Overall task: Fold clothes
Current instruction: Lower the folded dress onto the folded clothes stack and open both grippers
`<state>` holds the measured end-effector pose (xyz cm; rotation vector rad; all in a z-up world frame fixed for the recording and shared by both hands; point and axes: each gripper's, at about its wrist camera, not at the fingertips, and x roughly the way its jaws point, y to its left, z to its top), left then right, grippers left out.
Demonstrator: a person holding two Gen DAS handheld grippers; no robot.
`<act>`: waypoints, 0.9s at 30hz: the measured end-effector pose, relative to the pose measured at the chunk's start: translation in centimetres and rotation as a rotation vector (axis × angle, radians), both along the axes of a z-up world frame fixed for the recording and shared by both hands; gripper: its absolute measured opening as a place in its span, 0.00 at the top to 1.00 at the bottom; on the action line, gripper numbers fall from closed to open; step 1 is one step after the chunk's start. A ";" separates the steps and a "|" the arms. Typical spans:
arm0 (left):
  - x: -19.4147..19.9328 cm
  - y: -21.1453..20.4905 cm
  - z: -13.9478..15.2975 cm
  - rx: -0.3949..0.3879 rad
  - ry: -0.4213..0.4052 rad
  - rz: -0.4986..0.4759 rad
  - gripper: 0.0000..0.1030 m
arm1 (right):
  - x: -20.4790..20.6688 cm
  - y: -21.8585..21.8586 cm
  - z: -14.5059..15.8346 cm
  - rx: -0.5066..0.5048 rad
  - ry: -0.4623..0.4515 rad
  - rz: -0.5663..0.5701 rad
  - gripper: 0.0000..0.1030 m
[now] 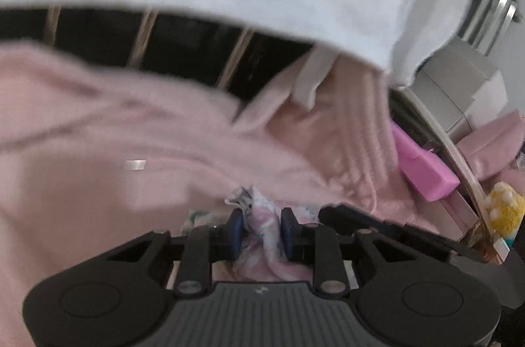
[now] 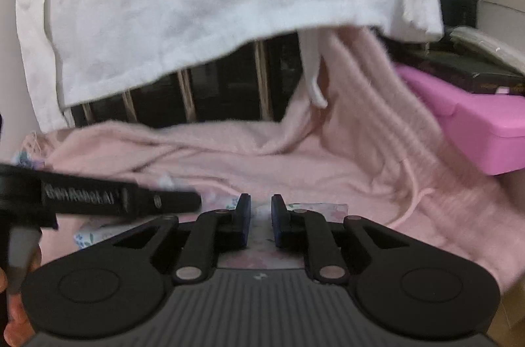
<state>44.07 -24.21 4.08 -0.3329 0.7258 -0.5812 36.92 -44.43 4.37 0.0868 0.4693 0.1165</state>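
Currently our left gripper (image 1: 261, 230) fingers clench the floral cloth (image 1: 262, 235); our right gripper (image 2: 261, 220), just beside, stands released over it.

two grippers (image 1: 261, 232), one pink box (image 2: 475, 123)

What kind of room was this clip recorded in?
Probably a bedroom or nursery in a home. A fuzzy pink blanket is spread over the surface, a white cloth hangs over dark slatted rails like a crib or bed frame, and a yellow plush toy sits at the side.
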 end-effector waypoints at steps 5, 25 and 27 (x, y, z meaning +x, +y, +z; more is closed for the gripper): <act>-1.8 1.7 3.3 -0.044 -0.076 0.098 0.76 | -0.2 0.8 0.2 -0.041 -0.012 0.021 0.86; -3.0 -0.5 1.4 0.044 -0.142 0.068 0.73 | -0.7 -4.1 1.4 0.068 0.110 -0.044 0.82; -3.1 -0.5 1.4 0.051 -0.151 0.074 0.72 | -1.7 -4.2 2.6 0.052 0.068 -0.057 0.82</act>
